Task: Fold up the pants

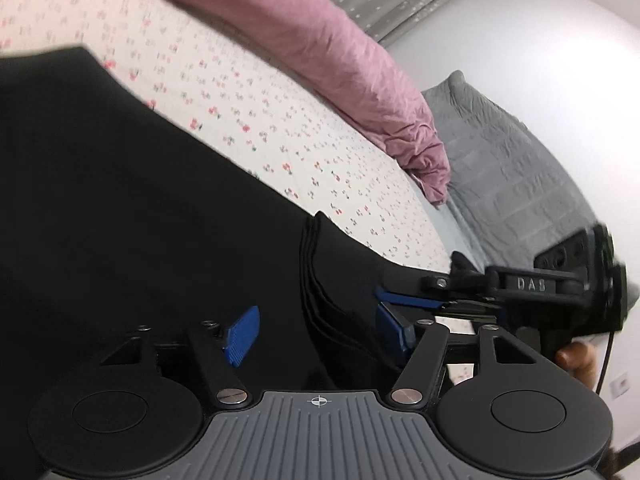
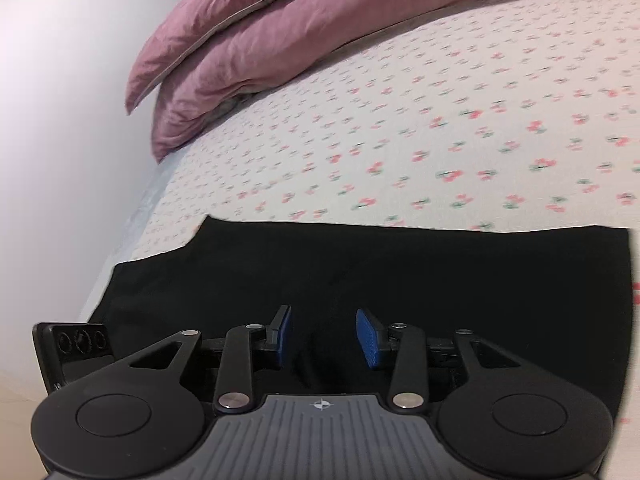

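Observation:
Black pants lie flat across a floral bed sheet, and a layered folded edge runs toward my left gripper. My left gripper hovers low over that edge. Its blue pads stand wide apart on either side of the edge, open, not pressing it. My right gripper comes in from the right, right beside the left gripper's right pad. In the right wrist view the right gripper is open over the pants, with only flat black cloth under the gap.
A pink duvet and pink pillows lie along the far side of the bed. A grey quilt lies at the bed's end by the white wall. A black device with lenses shows at the left.

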A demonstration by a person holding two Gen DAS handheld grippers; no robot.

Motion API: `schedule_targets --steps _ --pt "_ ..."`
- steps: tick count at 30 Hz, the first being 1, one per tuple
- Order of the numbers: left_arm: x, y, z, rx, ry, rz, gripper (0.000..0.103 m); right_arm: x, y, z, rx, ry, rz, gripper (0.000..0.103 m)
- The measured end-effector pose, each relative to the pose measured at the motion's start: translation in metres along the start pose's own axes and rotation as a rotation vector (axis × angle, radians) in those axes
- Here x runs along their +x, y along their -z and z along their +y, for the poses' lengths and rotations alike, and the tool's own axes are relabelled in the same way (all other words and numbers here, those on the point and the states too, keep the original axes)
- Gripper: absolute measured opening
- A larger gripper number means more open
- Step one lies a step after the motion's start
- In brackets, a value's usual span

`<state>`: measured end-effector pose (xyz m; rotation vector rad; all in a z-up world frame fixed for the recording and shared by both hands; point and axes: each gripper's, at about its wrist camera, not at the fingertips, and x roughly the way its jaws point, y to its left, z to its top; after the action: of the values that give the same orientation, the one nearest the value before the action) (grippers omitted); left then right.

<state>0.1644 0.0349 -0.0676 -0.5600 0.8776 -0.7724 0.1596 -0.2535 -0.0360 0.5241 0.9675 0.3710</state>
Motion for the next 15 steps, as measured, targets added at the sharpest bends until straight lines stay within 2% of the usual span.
schedule_targets --steps 1,6,10,15 --pt "0.001 -0.001 0.001 -0.014 0.008 0.006 0.062 -0.003 0.001 -0.006 0.006 0.015 0.003 0.038" --pt "0.011 -0.007 0.003 -0.052 0.045 0.066 0.062 -0.003 0.019 -0.029 0.018 0.057 0.081 0.012" --pt "0.028 -0.014 0.005 -0.114 0.082 0.122 0.063 0.001 0.037 -0.024 0.003 -0.046 0.153 0.011" --pt "0.045 -0.017 0.007 -0.184 0.110 0.146 0.063 0.004 0.053 -0.002 -0.038 -0.173 0.242 0.012"
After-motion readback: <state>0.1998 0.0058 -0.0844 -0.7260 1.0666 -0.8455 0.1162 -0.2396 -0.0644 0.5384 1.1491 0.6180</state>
